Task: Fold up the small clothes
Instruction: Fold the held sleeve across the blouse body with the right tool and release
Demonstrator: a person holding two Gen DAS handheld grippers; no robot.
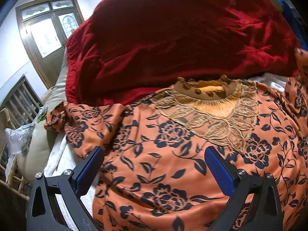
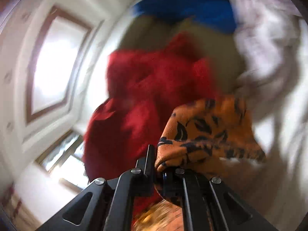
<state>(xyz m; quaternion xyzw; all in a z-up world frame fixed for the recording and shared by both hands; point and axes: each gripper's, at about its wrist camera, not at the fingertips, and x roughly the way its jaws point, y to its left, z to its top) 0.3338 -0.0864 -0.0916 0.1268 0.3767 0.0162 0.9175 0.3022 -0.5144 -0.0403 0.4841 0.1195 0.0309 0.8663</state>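
An orange blouse with dark blue flowers (image 1: 169,169) lies spread flat on a white towel (image 1: 57,159), its lace collar (image 1: 209,113) pointing away from me. My left gripper (image 1: 154,165) is open just above the blouse's chest, its blue pads on either side of the cloth. My right gripper (image 2: 159,165) is shut on a bunched part of the same blouse (image 2: 207,132) and holds it lifted; the right wrist view is motion-blurred. A raised piece of the orange cloth shows at the far right of the left wrist view (image 1: 302,61).
A big dark red blanket (image 1: 173,38) is heaped just behind the blouse and also shows in the right wrist view (image 2: 146,96). Blue cloth (image 2: 192,11) and pale fabric (image 2: 269,48) lie to the right. A beige cushion (image 1: 40,144), plastic bag (image 1: 17,136) and door (image 1: 48,32) are at left.
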